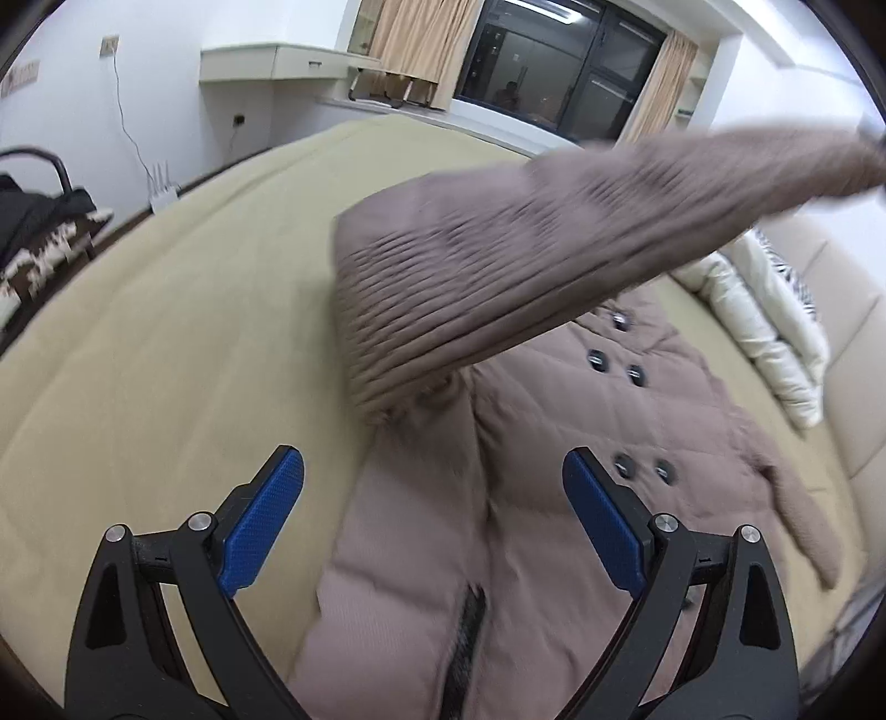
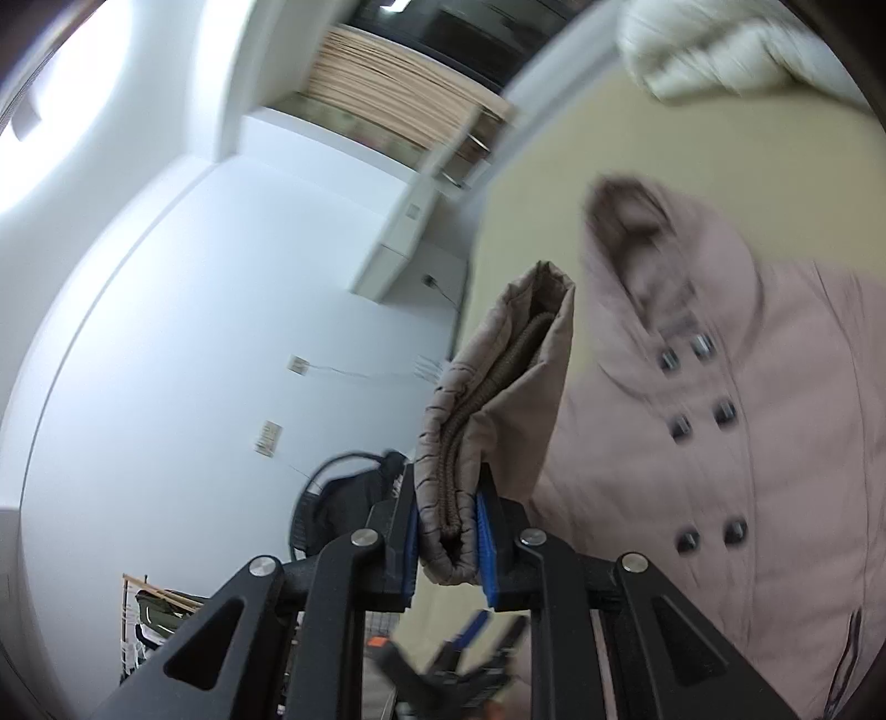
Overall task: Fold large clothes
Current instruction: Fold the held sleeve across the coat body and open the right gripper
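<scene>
This was a bedroom in a home; a wide bed (image 1: pixel 166 343) with pillows (image 1: pixel 742 310) filled it; curtains (image 1: pixel 421 39) framed a dark window (image 1: pixel 559 61); clothes lay over a chair (image 1: pixel 39 221).

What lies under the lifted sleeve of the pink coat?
Under the raised sleeve lie the coat's buttoned front and the beige bedcover. The right gripper has its jaws clamped on the sleeve's cuff. The sleeve hides the coat's shoulder and collar.
</scene>
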